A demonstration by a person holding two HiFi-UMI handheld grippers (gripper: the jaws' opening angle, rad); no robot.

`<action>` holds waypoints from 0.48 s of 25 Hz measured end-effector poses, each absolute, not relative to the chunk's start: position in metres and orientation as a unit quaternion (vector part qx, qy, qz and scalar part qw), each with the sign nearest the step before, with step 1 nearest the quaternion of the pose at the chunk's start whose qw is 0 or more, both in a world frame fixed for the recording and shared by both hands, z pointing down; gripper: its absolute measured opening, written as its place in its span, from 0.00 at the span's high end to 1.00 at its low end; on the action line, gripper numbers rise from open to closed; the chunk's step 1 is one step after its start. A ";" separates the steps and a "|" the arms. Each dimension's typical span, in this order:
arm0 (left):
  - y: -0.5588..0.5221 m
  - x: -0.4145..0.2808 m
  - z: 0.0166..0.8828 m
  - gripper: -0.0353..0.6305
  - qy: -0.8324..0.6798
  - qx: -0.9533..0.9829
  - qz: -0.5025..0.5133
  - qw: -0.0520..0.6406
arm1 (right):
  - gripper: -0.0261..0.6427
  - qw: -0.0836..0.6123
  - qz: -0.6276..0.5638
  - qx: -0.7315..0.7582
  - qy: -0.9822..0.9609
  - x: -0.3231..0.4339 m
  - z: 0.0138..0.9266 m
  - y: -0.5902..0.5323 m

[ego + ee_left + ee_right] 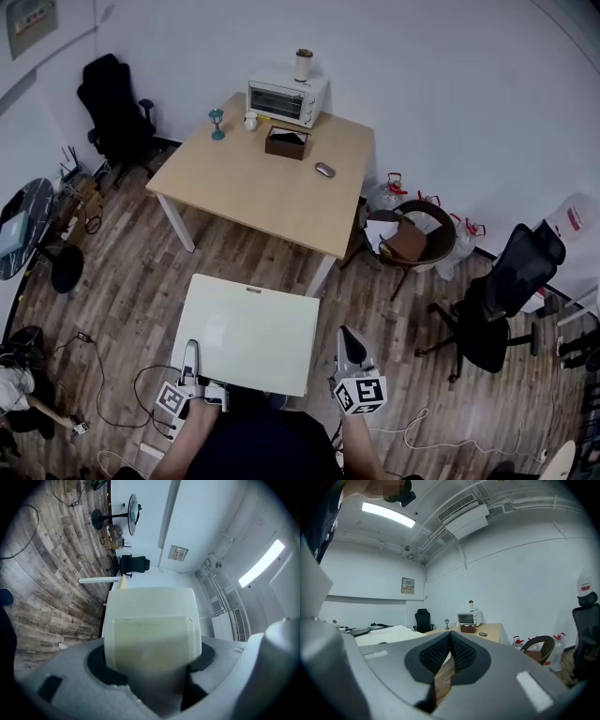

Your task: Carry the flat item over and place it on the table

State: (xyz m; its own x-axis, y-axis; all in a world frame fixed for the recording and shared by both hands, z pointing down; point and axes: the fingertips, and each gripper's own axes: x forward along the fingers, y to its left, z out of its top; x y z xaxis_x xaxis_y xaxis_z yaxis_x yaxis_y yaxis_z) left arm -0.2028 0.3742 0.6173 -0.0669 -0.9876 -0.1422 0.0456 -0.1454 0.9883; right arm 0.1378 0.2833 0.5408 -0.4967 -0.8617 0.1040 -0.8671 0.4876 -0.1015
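Observation:
A white flat board (248,333) hangs level over the wooden floor in front of me. My left gripper (190,351) is shut on the board's near left edge. In the left gripper view the board (150,616) fills the gap between the jaws of the left gripper (150,641). My right gripper (346,336) is beside the board's near right corner, apart from it, and shut on nothing. In the right gripper view the pads of the right gripper (450,641) meet and the board (382,634) lies to the left. The light wooden table (272,192) stands ahead.
On the table's far end are a toaster oven (286,98), a brown box (287,142), a mouse (324,170) and a cup (250,120). A brown round chair (412,239) and a black office chair (502,300) stand to the right. Cables (103,375) trail on the floor at left.

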 end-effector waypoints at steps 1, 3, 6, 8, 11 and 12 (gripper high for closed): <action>0.373 -0.200 0.618 0.51 -0.464 0.506 -0.563 0.460 | 0.96 0.020 0.071 0.504 -0.861 0.143 0.543 0.282; 0.372 -0.193 0.622 0.51 -0.463 0.503 -0.566 0.461 | 0.96 0.024 0.077 0.514 -0.854 0.154 0.551 0.280; 0.364 -0.182 0.628 0.51 -0.461 0.503 -0.567 0.461 | 0.97 0.024 0.083 0.522 -0.848 0.169 0.559 0.276; 0.353 -0.173 0.629 0.51 -0.458 0.509 -0.565 0.461 | 0.97 0.025 0.081 0.520 -0.850 0.176 0.560 0.268; 0.336 -0.161 0.632 0.51 -0.452 0.514 -0.562 0.464 | 0.97 0.025 0.075 0.517 -0.852 0.183 0.562 0.257; 0.331 -0.157 0.633 0.51 -0.450 0.514 -0.562 0.466 | 0.97 0.024 0.074 0.516 -0.853 0.185 0.562 0.254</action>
State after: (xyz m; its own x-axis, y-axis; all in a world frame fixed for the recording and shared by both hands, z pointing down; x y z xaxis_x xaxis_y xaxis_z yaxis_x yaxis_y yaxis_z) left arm -0.1575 0.3312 0.6327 -0.0368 -0.9866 -0.1590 0.0621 -0.1611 0.9850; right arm 0.1848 0.2543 0.5617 -0.4666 -0.8767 0.1166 -0.8837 0.4569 -0.1015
